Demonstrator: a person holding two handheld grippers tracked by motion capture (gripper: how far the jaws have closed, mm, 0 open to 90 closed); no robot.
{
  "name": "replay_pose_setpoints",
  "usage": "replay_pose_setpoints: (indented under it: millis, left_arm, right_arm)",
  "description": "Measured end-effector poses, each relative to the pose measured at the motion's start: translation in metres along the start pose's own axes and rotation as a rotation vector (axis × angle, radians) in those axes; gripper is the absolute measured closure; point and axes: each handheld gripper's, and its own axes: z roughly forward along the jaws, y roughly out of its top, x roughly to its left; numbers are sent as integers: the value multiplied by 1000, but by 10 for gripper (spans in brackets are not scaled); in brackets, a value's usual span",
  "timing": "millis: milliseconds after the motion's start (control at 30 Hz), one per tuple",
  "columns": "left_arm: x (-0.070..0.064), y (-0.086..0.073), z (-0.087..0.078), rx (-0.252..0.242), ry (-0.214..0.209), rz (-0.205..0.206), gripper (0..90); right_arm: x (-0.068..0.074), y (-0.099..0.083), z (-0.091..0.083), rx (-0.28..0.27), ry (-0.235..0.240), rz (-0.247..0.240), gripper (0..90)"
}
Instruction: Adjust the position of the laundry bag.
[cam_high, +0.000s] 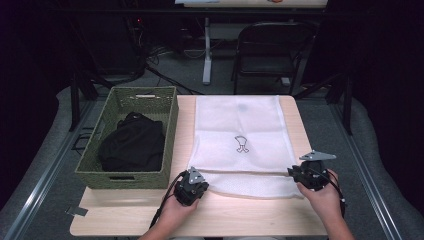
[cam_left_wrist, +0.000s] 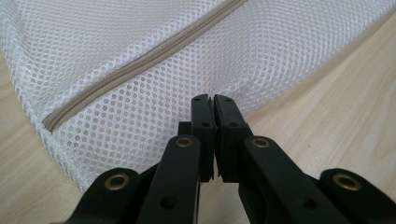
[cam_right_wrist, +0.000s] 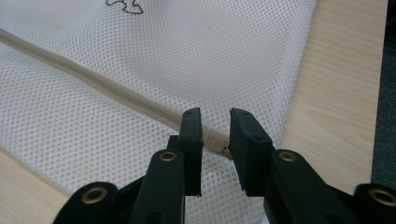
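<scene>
At the table's left side sits a woven basket with dark clothing inside. Just right of it, the left gripper rests at the near left corner of the white mesh bag, jaws pressed together over the bag's edge; whether they pinch mesh is unclear. The bag lies flat, its long axis running away from the person, and its zipper crosses the near end. The right gripper stands parted around the zipper's right end.

Floor: grey carpet
Furniture: black folding chair; white stand leg
Surroundings: dark, cables trailing
</scene>
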Motion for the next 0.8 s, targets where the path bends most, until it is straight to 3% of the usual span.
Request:
replay_pose_setpoints:
  millis: [367, 400, 800]
  left_arm:
    - [0, 0, -2, 1, 0, 1, 881]
    - [0, 0, -2, 1, -1, 2, 881]
    - [0, 0, -2, 0, -3, -1, 882]
  right_arm:
    - [-18, 13, 16, 23, -20, 44, 738]
    - [-24, 16, 20, 20, -27, 63, 737]
    - [-47, 21, 41, 45, -66, 126, 730]
